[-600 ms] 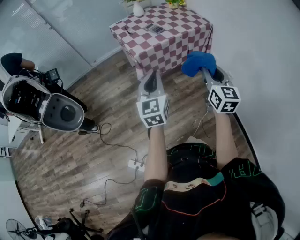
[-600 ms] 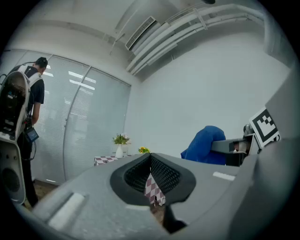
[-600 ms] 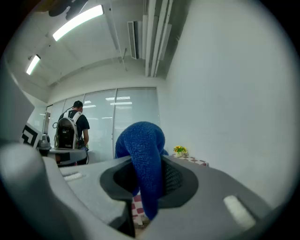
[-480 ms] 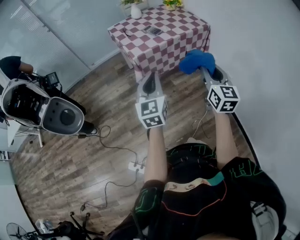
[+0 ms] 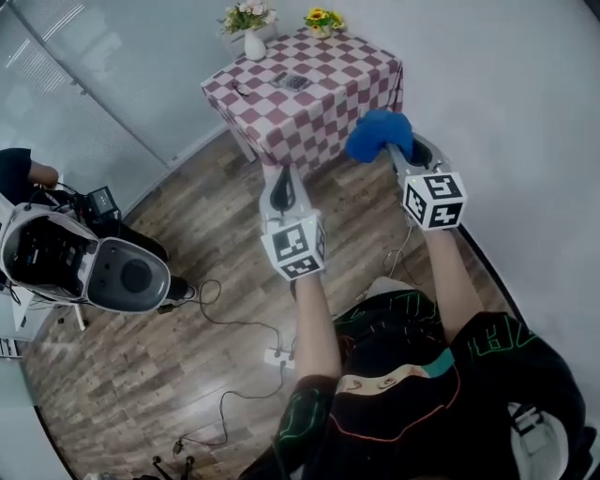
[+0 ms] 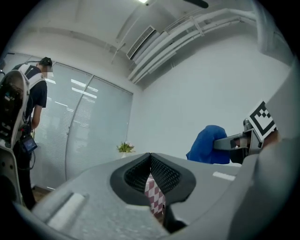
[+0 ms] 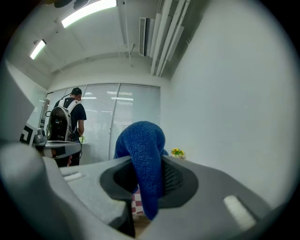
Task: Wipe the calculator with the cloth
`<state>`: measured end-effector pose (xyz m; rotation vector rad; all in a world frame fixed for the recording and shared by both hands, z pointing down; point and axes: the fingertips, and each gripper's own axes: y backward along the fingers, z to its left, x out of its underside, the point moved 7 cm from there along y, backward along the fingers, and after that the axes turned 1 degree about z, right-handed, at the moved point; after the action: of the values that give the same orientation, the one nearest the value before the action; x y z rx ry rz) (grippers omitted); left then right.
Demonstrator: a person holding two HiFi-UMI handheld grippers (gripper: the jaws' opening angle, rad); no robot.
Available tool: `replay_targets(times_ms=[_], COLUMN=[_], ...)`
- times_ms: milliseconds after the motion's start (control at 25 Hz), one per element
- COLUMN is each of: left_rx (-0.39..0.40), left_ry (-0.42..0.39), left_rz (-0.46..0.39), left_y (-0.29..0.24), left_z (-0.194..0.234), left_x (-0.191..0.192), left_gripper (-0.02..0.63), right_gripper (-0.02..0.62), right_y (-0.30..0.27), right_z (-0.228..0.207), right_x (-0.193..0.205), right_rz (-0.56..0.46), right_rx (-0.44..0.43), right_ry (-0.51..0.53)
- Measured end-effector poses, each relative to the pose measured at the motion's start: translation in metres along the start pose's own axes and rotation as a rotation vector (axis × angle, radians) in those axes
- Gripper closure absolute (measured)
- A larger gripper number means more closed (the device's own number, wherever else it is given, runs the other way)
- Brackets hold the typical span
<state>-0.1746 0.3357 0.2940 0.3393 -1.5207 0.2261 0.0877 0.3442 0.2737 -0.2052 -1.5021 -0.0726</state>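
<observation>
The calculator [image 5: 291, 82] lies flat on the red-and-white checked table [image 5: 333, 89] at the far end of the room. My right gripper [image 5: 394, 152] is held in the air short of the table, shut on a blue cloth [image 5: 377, 134] that bunches over its tips. In the right gripper view the blue cloth [image 7: 143, 161] hangs between the jaws of that gripper [image 7: 147, 180]. My left gripper [image 5: 279, 178] is beside it, lower and to the left, shut and empty. In the left gripper view that gripper [image 6: 151, 161] has its pads met, with the cloth [image 6: 210, 145] to the right.
A white vase of flowers [image 5: 251, 39], a yellow flower pot [image 5: 323, 19] and a small dark object [image 5: 241, 90] also stand on the table. A white machine [image 5: 89, 262] sits at left with a person [image 7: 65, 124] near it. Cables and a power strip [image 5: 278, 356] lie on the wooden floor. A wall runs along the right.
The table has come lower and fuller into the head view. Both grippers have shifted slightly left; the right still holds the cloth, the left stays shut.
</observation>
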Motion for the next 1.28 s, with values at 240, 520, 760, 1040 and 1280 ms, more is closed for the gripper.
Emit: replay_targets(times_ms=[240,520,760,1040,1280], left_rx=[0.027,0.01,-0.008,-0.016,0.008], left_ry=[0.009,0.029,0.02,0.094,0.084], left_rz=[0.037,0.095,0.184,0.281,0.323], left_y=[-0.01,-0.028,-0.061,-0.139,-0.222], left_z=[-0.003,0.005,0.002,-0.004,-0.02], left_x=[0.009,0.03,0.059,0.093,0.108], left_gripper=[0.595,0.597,0.597,0.597,0.597], right_gripper=[0.497,0.491,0.491,0.491,0.491], right_y=[-0.008,-0.032,-0.074,-0.141,-0.203], right_z=[-0.005,-0.011,-0.023,-0.066,-0.123], right_x=[0.0,0.025,0.042,0.06,0.064], right_rz=[0.019,0.041,0.074,0.152,0.167], right_rx=[0.006,0.018,-0.061,-0.114,-0.105], right_ry=[-0.006,-0.066,-0.106,-0.091,-0.153])
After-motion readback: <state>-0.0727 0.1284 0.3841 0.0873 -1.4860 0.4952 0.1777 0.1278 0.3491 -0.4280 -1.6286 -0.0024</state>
